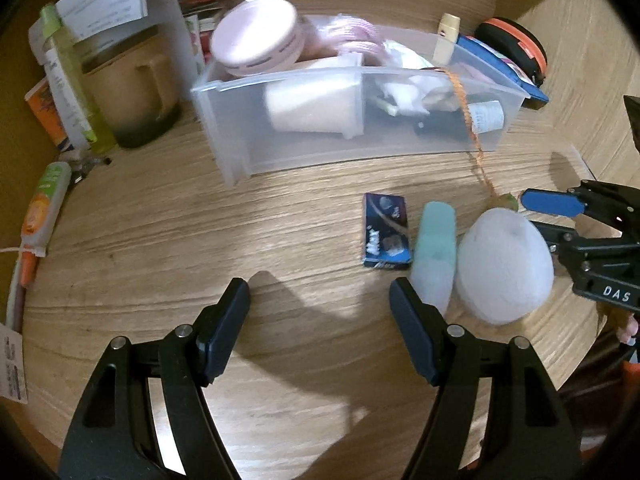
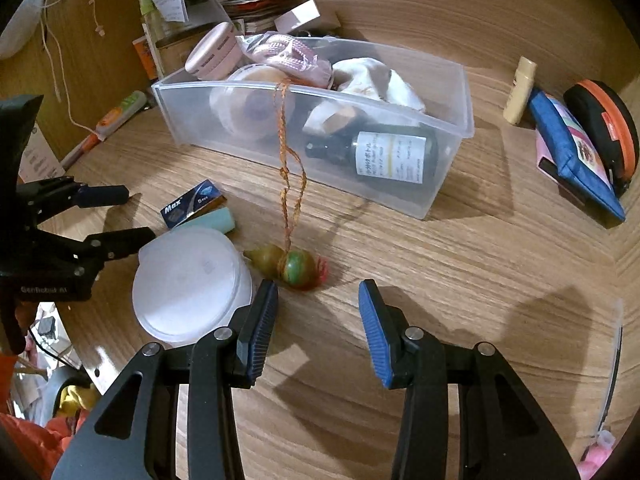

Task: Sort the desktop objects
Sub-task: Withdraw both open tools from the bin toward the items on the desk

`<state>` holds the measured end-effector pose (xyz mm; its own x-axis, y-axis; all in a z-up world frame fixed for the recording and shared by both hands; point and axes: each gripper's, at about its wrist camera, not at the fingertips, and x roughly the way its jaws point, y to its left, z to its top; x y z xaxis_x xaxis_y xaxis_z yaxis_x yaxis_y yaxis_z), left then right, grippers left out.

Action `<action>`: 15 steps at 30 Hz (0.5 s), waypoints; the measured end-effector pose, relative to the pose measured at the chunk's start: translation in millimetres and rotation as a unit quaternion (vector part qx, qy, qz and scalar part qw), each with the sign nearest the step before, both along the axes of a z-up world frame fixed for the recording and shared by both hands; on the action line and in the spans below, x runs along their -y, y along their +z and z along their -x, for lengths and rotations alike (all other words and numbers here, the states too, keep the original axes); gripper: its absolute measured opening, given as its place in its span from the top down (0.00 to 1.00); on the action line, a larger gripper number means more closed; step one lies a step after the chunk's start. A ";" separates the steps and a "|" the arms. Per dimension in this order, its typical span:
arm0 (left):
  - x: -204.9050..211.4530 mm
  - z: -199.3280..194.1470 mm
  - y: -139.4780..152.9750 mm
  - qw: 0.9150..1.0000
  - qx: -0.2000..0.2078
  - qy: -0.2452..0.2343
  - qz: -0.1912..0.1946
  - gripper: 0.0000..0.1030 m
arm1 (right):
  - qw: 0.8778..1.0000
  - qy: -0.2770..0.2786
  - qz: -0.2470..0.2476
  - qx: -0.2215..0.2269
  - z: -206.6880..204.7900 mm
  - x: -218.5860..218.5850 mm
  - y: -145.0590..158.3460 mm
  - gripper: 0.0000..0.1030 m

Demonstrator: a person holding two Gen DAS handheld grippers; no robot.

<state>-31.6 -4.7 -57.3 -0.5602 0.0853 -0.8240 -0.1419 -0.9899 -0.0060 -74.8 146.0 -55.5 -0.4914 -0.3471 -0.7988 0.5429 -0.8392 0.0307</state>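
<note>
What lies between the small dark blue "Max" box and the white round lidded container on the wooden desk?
A pale mint-green tube lies between blue box and white container, clearest in the left wrist view.

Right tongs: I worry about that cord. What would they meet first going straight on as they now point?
Probably the gourd charm, just ahead of the open right tongs, its orange cord trailing from the clear bin. Depth is unclear.

The wooden desk (image 2: 440, 280) fills the right wrist view. A white cord (image 2: 51, 60) hangs at ten o'clock against the wooden back panel (image 2: 400, 0). Orange cloth (image 2: 24, 440) (below the desk edge) lies at eight o'clock.
</note>
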 end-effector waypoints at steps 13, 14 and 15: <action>-10.0 26.2 -3.6 1.000 -0.001 -0.001 -0.001 0.30 | 1.000 0.010 -0.006 -0.006 10.1 10.6 -2.0 0.62; -10.8 27.6 -3.7 1.000 0.000 -0.003 -0.001 0.30 | 1.000 0.012 -0.006 -0.007 11.0 11.8 -2.5 0.62; -10.5 27.7 -3.9 1.000 0.000 -0.004 -0.001 0.30 | 1.000 0.014 -0.007 -0.008 12.0 13.1 -2.7 0.63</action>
<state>-59.4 5.8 -61.1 -0.5589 0.0920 -0.8241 -0.1508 -0.9885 -0.0081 -86.8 133.0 -58.3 -0.4953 -0.3500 -0.7951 0.5660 -0.8243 0.0102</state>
